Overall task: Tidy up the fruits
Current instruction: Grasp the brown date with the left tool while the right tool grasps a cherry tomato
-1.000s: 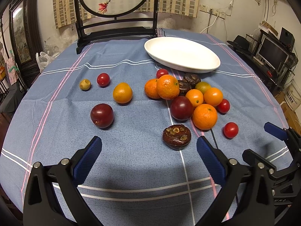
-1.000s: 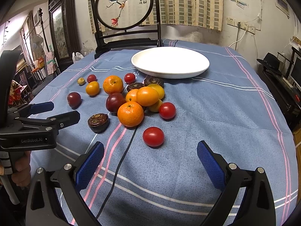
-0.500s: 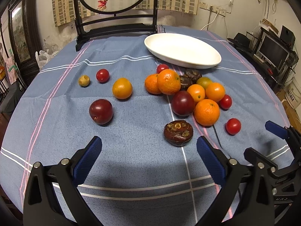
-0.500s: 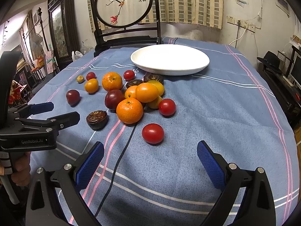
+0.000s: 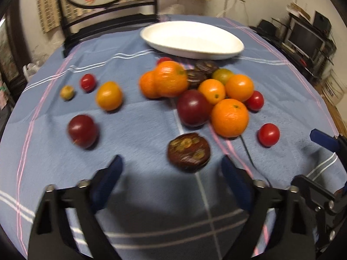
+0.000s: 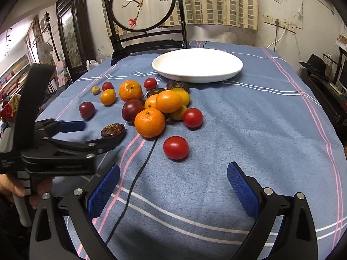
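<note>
Oranges, plums, tomatoes and dark brown flat fruits lie in a loose cluster on the blue cloth, in front of a white plate (image 5: 216,54) (image 6: 196,77) with nothing on it. The nearest brown fruit (image 5: 188,151) (image 6: 113,130) sits just ahead of my left gripper (image 5: 171,160) (image 6: 100,133), near its tips. The jaws are closing and the pads do not touch the fruit. My right gripper (image 6: 173,168) is open with nothing between its fingers. A red tomato (image 6: 175,147) lies just beyond it. A large orange (image 5: 229,117) (image 6: 149,122) sits behind the brown fruit.
A black cable (image 6: 138,173) runs across the cloth from the orange toward me. A dark chair with a round embroidered panel (image 6: 143,4) stands at the table's far edge. Shelves and a monitor (image 5: 308,39) stand at the right. A plum (image 5: 82,131) and small fruits lie apart on the left.
My left gripper has moved forward and down toward the brown fruit, and its jaws have narrowed. Its view is now blurred. The right gripper has stayed in place.
</note>
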Tool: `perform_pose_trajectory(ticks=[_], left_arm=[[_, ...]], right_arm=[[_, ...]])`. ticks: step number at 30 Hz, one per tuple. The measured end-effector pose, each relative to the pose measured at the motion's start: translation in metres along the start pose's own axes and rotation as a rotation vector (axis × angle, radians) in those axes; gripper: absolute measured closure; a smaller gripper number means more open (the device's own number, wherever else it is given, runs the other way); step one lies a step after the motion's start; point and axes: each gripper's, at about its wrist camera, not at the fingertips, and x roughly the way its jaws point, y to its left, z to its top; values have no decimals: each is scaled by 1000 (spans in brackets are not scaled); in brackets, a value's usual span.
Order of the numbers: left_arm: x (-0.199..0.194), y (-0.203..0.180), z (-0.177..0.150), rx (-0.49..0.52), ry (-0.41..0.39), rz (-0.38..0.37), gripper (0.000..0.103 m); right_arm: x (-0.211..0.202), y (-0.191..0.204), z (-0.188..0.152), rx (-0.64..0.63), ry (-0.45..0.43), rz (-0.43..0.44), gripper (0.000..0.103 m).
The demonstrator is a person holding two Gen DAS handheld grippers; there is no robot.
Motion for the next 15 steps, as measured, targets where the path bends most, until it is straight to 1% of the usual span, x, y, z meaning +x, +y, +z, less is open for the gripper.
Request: perform_pose_trajectory(ticks=[2,3,4,5,6,9,13,14,15], left_arm=[[14,-3,5,3,44,-17,34],[15,-4,7,5,30,-8,37],[16,-5,8,14,22,-6,43],[16,-7,9,27,14,0,53],[15,-9,9,38,7,-14,62],[12,-8,7,33,-2,-15,63],[2,2,3,12,-23,-17,63],[-1,6,2,6,-29,-15,63],[-5,9,0,1,-36,-14,63]], right_arm=[[-1,-3,0,6,0,-5,4],[-1,-4,0,7,1,-6,4],[0,-4,1,7,3,-8,4],[1,-4,1,6,6,-10,4],[2,-4,2,4,9,-11,4],[5,0,5,-7,18,-12,4],[15,5,12,-23,39,-24,4],[18,5,15,-26,44,-30,6],[21,5,17,-27,49,-32,12]])
